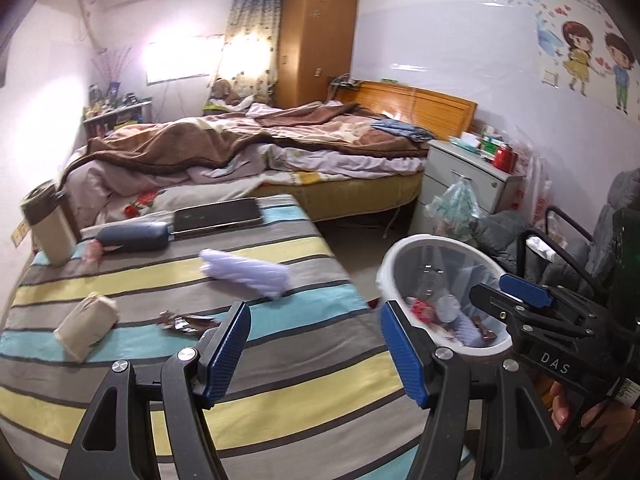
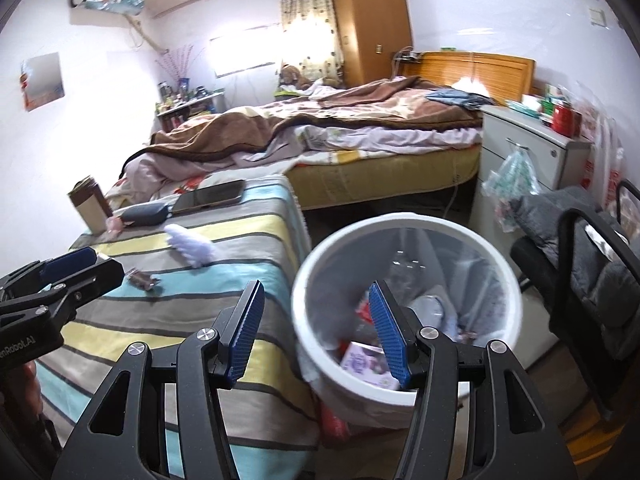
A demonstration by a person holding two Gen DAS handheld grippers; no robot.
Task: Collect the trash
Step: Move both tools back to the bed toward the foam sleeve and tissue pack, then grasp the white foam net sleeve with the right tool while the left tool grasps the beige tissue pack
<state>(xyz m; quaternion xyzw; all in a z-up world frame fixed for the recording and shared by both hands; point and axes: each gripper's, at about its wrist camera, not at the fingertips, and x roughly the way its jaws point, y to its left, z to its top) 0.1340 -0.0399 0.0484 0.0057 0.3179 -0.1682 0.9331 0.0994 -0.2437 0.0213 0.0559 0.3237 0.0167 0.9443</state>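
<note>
The left hand-held gripper (image 1: 316, 344) hangs over the near edge of the striped worktop (image 1: 280, 392), jaws apart with nothing between them. The right hand-held gripper (image 2: 316, 328) is likewise released and empty; its left finger stands over the worktop edge and its right finger over the mouth of the bin (image 2: 320, 264).

There is one white bin, standing upright on the floor just beside the worktop. It already holds several bits of trash, among them a pinkish printed box (image 2: 366, 362), something red and a pale round lid; the pieces are too jumbled to count.

Three pieces of trash lie on the worktop:
- One pale lilac wrapper (image 1: 248, 272), long and ribbed, near the middle. Its long axis runs slantwise, one end toward the far left and the other toward the bin side.
- One dark brown wrapper (image 1: 184, 322), flat and crumpled, just beyond the left gripper's left finger, its length roughly along the stripes.
- One beige pouch (image 1: 86, 326) on the near left, tilted, its long axis slanting from far right to near left.

At the far end stand one cup (image 1: 46, 222), upright, one dark blue case (image 1: 134, 236) lying crosswise, and one flat dark tablet (image 1: 218, 216).
</note>
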